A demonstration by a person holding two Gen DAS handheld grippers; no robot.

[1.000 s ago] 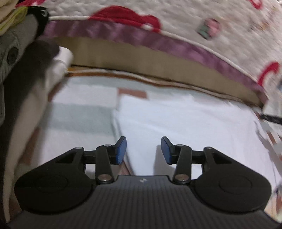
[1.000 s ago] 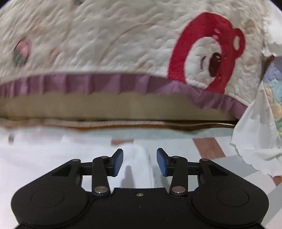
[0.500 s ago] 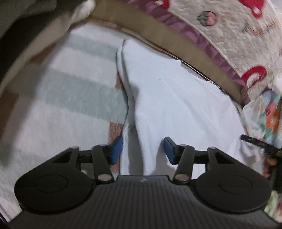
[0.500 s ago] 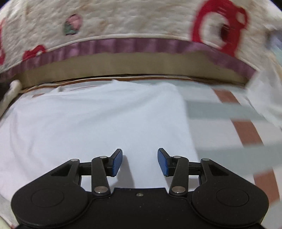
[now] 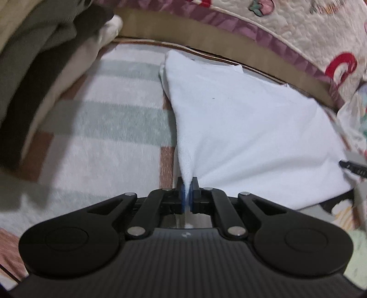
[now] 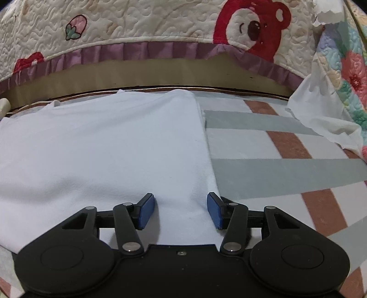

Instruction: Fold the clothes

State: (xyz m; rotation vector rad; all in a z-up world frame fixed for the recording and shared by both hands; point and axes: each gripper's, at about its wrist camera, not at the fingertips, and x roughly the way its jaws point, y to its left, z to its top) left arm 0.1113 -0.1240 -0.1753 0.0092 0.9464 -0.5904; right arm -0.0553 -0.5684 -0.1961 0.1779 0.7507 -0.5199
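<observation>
Left tongs (image 5: 188,197): blue pads brought together and clamped on a pinched corner of the white folded cloth garment (image 5: 240,128). The fabric rises from the surface into a taut peak between the pads, with creases fanning away from the grip.

Right tongs (image 6: 180,212): the jaws have just been opening and stand apart. The garment's near right corner (image 6: 110,149) lies flat beneath and between the pads; the blue pads (image 6: 146,212) do not press on it. The right-hand pad sits just at the garment's right edge.

Location of the garment: spread flat on a fleece blanket striped in white, grey-green and brick red (image 6: 275,146), which carries it. Its far edge lies just beside the blanket's far edge, where a tan band (image 6: 142,75) runs along under a purple ruffle. The garment's left edge is seen in the left wrist view, its right edge in the right wrist view, with bare blanket outside both.

Beyond the far edge: a cream quilted cover printed with red bears and strawberries (image 6: 160,20). At the blanket's far right corner, a floral quilted fabric with white scalloped trim (image 6: 332,91). At the far left corner, a blurred heap of dark grey and cream clothing (image 5: 45,59).

No containers are visible.
</observation>
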